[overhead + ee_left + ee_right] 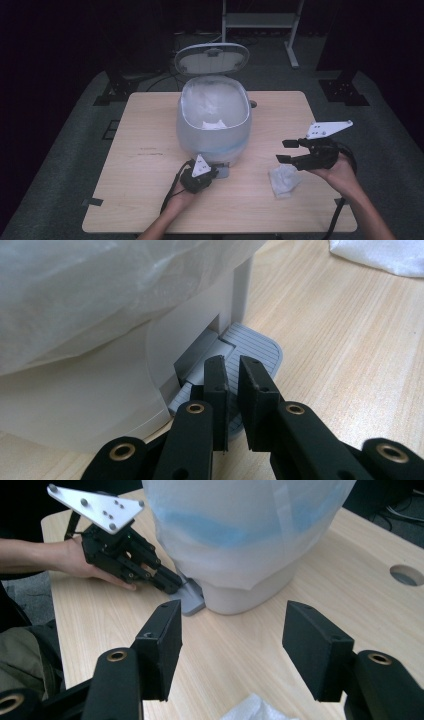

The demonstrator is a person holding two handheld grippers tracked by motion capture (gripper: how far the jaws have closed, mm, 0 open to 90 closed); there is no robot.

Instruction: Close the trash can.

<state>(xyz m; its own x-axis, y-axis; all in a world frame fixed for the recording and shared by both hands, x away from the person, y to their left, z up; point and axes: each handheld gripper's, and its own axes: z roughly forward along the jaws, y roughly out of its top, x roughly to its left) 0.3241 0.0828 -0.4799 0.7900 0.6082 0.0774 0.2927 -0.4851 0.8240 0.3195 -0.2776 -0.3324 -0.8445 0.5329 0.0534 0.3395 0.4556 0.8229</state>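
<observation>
From my remote seat this reads as a lab or recording studio rather than a home. I see one bare, light wood counter [150, 150] standing alone on grey carpet [65, 150], with everything beyond it dark, like blackout curtains. At the far end stands a metal stand with a shelf [260, 20], black equipment feet [345, 90] rest on the carpet to either side, and cables [155, 80] trail across the floor. The counter has a cable hole [406, 575] cut near one edge.
</observation>
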